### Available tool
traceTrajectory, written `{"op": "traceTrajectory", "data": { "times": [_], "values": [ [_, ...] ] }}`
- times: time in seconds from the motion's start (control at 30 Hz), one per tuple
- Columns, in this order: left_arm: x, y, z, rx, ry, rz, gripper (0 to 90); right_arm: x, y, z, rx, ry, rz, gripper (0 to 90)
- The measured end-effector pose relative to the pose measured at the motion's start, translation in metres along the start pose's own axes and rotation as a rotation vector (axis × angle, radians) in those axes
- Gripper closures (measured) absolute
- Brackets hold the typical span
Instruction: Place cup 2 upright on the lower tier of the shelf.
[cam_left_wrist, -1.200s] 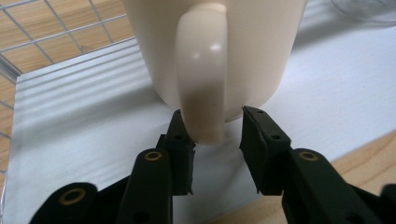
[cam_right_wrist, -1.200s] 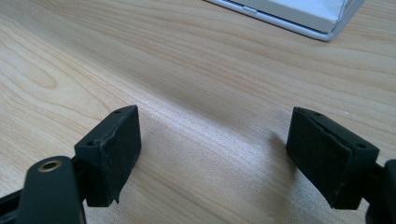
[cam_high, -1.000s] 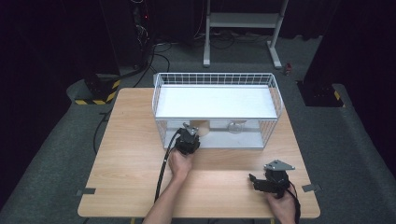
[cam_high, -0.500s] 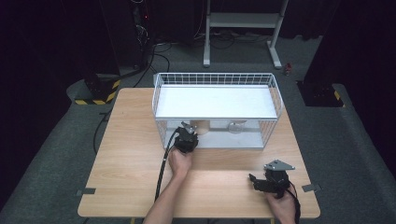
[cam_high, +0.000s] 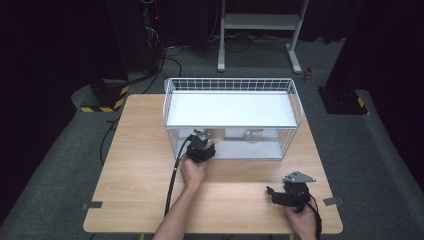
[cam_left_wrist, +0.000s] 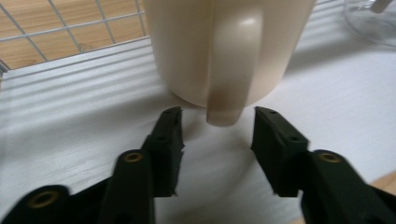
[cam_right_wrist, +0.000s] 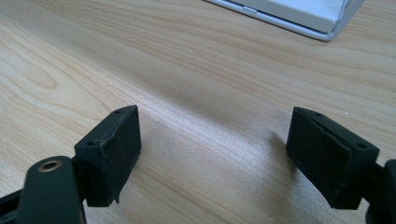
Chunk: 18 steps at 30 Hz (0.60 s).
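- The worktop (cam_high: 140, 165) is pale wood and carries everything; the right hand-held gripper (cam_high: 280, 196) rests on its near right part, well apart from the rack, jaws wide with only bare wood grain between them.
- The white wire rack (cam_high: 231, 86) stands ahead of both hand-held grippers. It has a flat upper shelf with nothing on it and a white lower floor, where a cream mug and a clear glass vessel sit.
- The left hand-held gripper (cam_left_wrist: 217, 133) reaches into the rack's near open side at floor level. Its jaws have just been opening and now stand partly apart on either side of the mug's handle without pressing it, so nothing is held.
- The cream mug (cam_left_wrist: 196, 42) stands upright on the rack floor directly ahead of the left jaws, its handle (cam_left_wrist: 231, 70) turned towards them and its lower end between the tips. It looks like glazed ceramic: I judge it stiff, fairly heavy for its size, smooth enough to slip and liable to chip on the wires. The handle seems the best hold, pinched across its flat sides.
- The clear glass vessel (cam_left_wrist: 373, 21) sits beyond the mug, towards the right jaw's side; it looks fragile. What either holds cannot be told.
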<state>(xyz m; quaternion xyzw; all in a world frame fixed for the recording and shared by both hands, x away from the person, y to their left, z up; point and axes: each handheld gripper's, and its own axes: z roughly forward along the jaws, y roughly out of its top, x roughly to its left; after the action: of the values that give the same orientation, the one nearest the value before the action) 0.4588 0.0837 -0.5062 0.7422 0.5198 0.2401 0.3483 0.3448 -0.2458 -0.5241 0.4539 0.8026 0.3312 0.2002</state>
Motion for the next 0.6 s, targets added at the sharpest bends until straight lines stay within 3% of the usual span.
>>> {"op": "traceTrajectory", "data": {
  "times": [0.03,0.17,0.27,0.37,0.4,0.6],
  "values": [
    [0.0,-0.001,-0.001,0.0,0.013,0.003,48.4,0.0,0.0,0.0,0.0,0.001,0.001,18.1],
    [0.001,-0.005,-0.007,-0.018,0.002,0.0,40.4,0.0,0.0,0.0,0.0,0.0,0.001,18.1],
    [0.002,-0.007,-0.013,-0.03,-0.032,-0.008,37.2,0.0,0.0,0.0,0.0,0.001,0.002,18.2],
    [0.001,-0.009,-0.019,-0.045,-0.042,-0.003,34.7,0.0,0.0,0.0,0.0,0.0,0.001,18.2],
    [0.002,-0.009,-0.02,-0.049,-0.026,0.02,34.2,0.0,0.0,0.0,0.0,0.001,0.001,18.2],
    [0.004,-0.011,-0.026,-0.051,-0.03,0.019,33.2,0.0,0.0,0.0,0.0,0.0,0.0,18.2]
  ]
}}
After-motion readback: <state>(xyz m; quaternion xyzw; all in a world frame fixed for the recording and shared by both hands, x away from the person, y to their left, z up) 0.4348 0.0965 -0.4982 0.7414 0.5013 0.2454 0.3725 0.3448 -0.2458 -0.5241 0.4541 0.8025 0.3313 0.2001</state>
